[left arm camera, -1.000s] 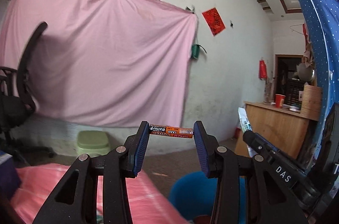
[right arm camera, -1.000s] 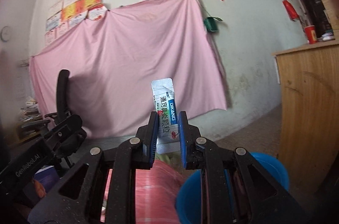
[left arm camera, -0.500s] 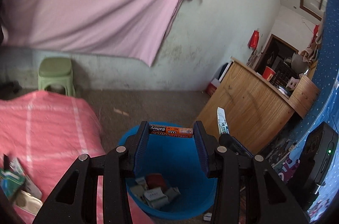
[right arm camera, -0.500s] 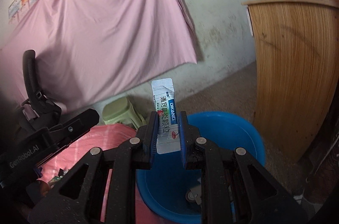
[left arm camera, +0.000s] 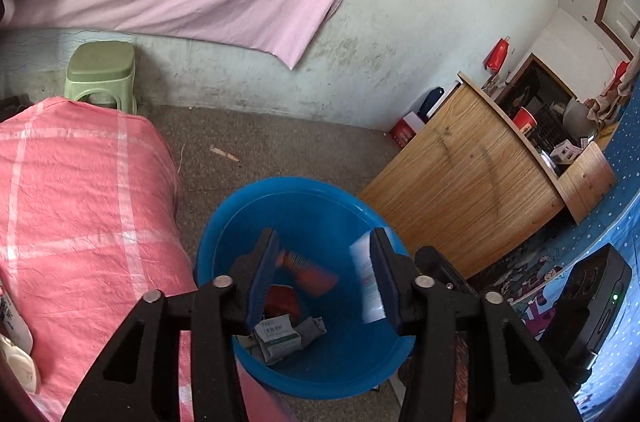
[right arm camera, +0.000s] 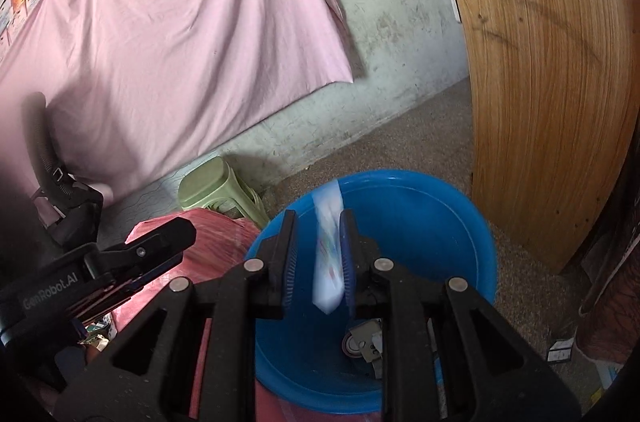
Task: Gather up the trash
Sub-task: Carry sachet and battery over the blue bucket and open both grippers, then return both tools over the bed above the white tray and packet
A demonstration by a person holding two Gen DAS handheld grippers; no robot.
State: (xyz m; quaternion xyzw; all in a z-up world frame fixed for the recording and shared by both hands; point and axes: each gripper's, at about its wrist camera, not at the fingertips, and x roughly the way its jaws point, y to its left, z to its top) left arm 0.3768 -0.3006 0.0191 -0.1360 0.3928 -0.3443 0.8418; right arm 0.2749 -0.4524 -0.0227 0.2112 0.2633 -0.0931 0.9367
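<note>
Left wrist view: left gripper jaws spread, just been opening; orange battery blurred, loose between them, touching neither pad clearly, over blue basin. Basin's near rim hidden behind fingers.

Right wrist view: right gripper jaws parted, just been opening; white sachet motion-blurred, print unreadable, against right pad, over basin.
</note>
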